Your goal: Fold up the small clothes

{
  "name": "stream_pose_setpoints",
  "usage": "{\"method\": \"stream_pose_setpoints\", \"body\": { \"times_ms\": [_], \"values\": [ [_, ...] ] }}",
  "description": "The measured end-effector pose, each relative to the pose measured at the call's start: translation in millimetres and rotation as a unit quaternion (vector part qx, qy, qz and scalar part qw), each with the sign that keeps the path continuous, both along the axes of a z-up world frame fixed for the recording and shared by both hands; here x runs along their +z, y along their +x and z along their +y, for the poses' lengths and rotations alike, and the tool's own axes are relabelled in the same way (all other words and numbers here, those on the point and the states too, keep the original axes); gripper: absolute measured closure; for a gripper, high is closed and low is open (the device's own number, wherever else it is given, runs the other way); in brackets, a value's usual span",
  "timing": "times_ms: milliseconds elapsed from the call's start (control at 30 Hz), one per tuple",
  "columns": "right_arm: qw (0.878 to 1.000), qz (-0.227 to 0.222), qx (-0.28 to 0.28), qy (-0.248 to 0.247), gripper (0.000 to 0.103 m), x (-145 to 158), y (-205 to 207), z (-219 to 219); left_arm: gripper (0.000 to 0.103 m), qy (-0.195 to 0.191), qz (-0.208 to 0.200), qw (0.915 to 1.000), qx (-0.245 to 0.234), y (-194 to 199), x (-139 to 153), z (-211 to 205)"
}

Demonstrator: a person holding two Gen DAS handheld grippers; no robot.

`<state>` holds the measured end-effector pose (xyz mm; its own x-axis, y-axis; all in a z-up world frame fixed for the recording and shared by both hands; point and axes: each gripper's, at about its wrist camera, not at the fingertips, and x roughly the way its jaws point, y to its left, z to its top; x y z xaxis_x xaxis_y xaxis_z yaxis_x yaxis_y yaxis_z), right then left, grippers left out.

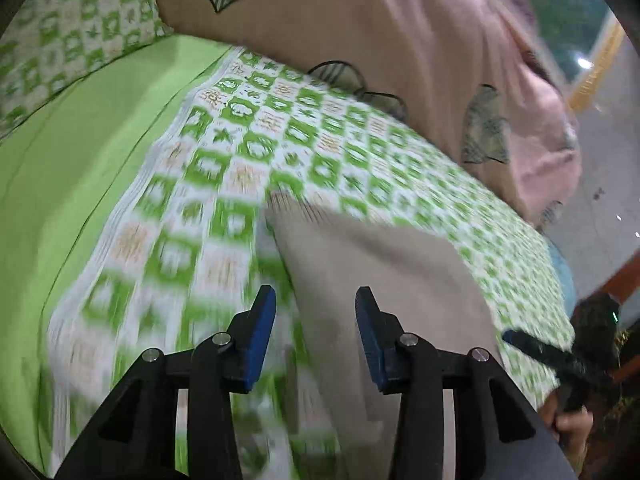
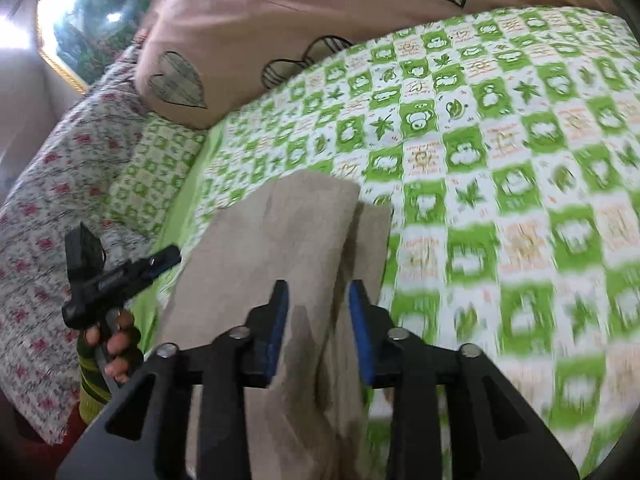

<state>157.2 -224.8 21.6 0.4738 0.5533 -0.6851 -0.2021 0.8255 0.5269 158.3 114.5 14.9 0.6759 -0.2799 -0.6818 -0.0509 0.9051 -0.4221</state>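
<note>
A beige cloth, folded, lies on a green-and-white checked bedsheet, near the sheet's plain green edge. The right gripper hovers over the cloth's near end, jaws apart and holding nothing, with the cloth showing between them. The left gripper is also open and empty, above the cloth's left edge. A pink pillow lies beyond.
</note>
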Motion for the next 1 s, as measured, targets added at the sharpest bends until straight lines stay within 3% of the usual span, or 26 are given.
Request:
{"method": "stream_pose_setpoints", "body": {
  "times_ms": [200, 367, 567, 633, 667, 733, 833, 933, 1000],
  "values": [
    [1.0, 0.005, 0.022, 0.013, 0.064, -3, -68, -10, 0.055, 0.036, -0.01, 0.9991, -0.021, -126, -2, -28],
    [0.999, 0.021, 0.038, 0.004, 0.064, -17, -105, -9, 0.05, 0.04, -0.014, 0.9981, -0.044, -182, -12, -50],
    [0.998, 0.016, 0.055, -0.002, 0.064, -32, -110, 7, 0.047, 0.106, -0.012, 0.993, -0.051, -177, -33, -87],
    [0.998, 0.027, 0.062, 0.011, 0.074, -39, -106, 13, 0.049, 0.13, -0.009, 0.9907, -0.039, -168, -41, -95],
    [0.997, 0.031, 0.062, 0.013, 0.097, -41, -105, 14, 0.049, 0.145, -0.008, 0.9887, -0.035, -165, -45, -98],
    [0.997, 0.036, 0.063, 0.016, 0.097, -38, -101, 16, 0.06, 0.188, 0.016, 0.9821, 0.002, -156, -51, -101],
    [0.998, -0.022, 0.059, 0.021, 0.097, 2, -107, 8, 0.07, 0.157, 0.02, 0.9853, 0.064, -159, -41, -91],
    [0.996, -0.072, 0.053, 0.013, 0.098, 37, -111, -8, 0.076, 0.196, 0.018, 0.9774, 0.075, -164, -39, -107],
    [0.996, -0.073, 0.046, -0.028, 0.098, 28, -107, -13, 0.084, 0.209, 0.033, 0.975, 0.068, -165, -46, -118]
  ]
}}
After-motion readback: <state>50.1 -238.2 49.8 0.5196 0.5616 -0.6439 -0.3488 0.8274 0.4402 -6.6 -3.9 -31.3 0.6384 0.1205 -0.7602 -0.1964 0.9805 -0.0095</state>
